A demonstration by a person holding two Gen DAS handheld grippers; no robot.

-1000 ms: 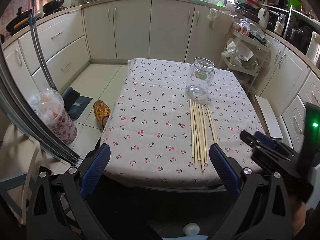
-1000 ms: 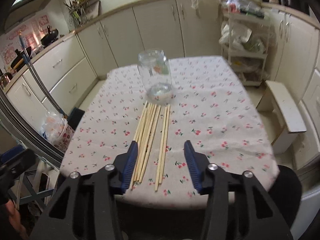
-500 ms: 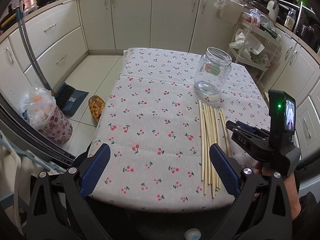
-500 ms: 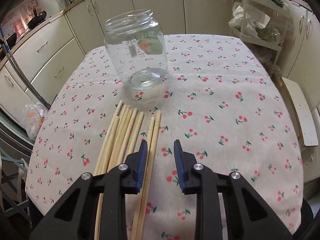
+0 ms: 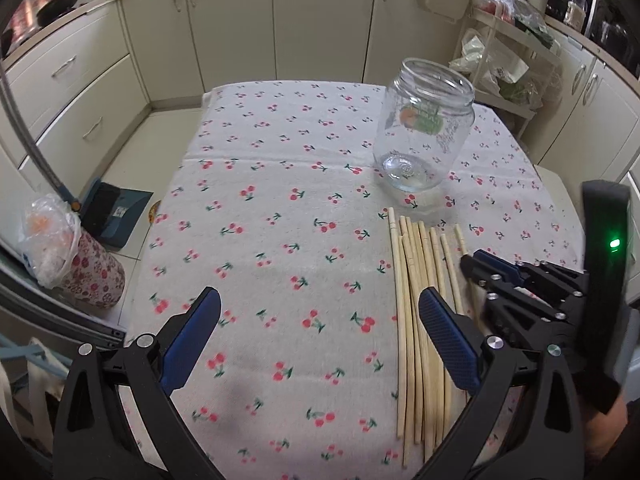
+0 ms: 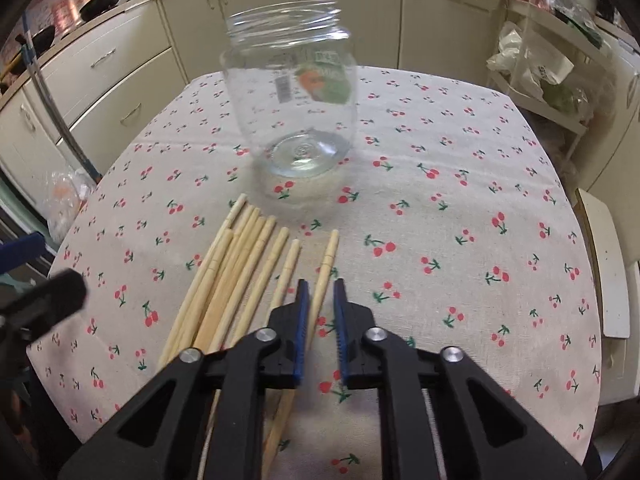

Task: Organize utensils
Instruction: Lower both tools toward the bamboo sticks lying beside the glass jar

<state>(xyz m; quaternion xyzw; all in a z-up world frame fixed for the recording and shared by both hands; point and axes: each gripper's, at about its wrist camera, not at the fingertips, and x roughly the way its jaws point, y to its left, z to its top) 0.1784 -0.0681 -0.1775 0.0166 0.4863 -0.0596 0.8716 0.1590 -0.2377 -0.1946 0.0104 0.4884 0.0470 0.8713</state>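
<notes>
A clear glass jar (image 5: 424, 136) (image 6: 292, 92) stands upright and empty on the cherry-print tablecloth (image 5: 280, 200). Several wooden chopsticks (image 5: 416, 300) (image 6: 240, 272) lie side by side in front of it. My right gripper (image 6: 320, 296) (image 5: 476, 264) is low over the rightmost chopstick (image 6: 326, 264). Its jaws are closing and the stick runs between the pads, which sit almost against it. My left gripper (image 5: 320, 308) hangs wide open over bare cloth left of the chopsticks, holding nothing. Its right finger (image 5: 444, 336) overlaps the bundle in the left wrist view.
On the floor to the left stand a flowered bin with a plastic bag (image 5: 72, 256) and a dark dustpan (image 5: 116, 216). Cream cabinets (image 5: 320, 20) run behind the table. A wire rack (image 5: 508, 60) stands at the back right, and a white stool (image 6: 604, 260) beside the table's right edge.
Both grippers have come down and closer to the table. The right jaws have narrowed from wide apart to close around the rightmost chopstick. The left jaws have stayed wide.
</notes>
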